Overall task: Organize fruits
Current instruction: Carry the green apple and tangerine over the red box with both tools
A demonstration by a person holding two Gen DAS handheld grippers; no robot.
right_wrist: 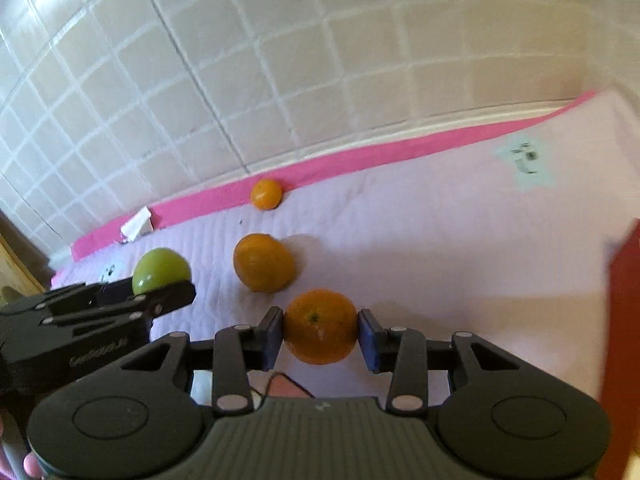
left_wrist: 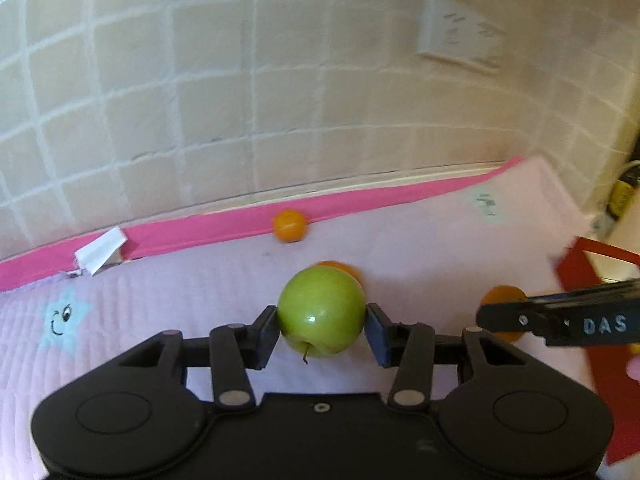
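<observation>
My left gripper [left_wrist: 322, 330] is shut on a green apple [left_wrist: 321, 312], held over the pale pink quilted mat [left_wrist: 160, 320]. My right gripper [right_wrist: 321, 330] is shut on an orange [right_wrist: 321, 326]. In the right wrist view the left gripper [right_wrist: 176, 294] and its apple [right_wrist: 160, 270] show at left. A second orange [right_wrist: 264, 262] lies on the mat ahead, and a small orange [right_wrist: 267, 194] sits by the pink border. In the left wrist view the small orange [left_wrist: 290, 225] is far ahead, another orange [left_wrist: 340, 268] peeks behind the apple, and the right gripper's finger [left_wrist: 520, 320] hides its orange [left_wrist: 502, 294].
A tiled wall [left_wrist: 200, 100] rises behind the mat's bright pink border [left_wrist: 200, 236]. A white folded tag [left_wrist: 102, 256] lies on the border at left. A red container [left_wrist: 580, 280] stands at the right edge, also showing in the right wrist view [right_wrist: 624, 300]. A wall socket [left_wrist: 460, 32] is above.
</observation>
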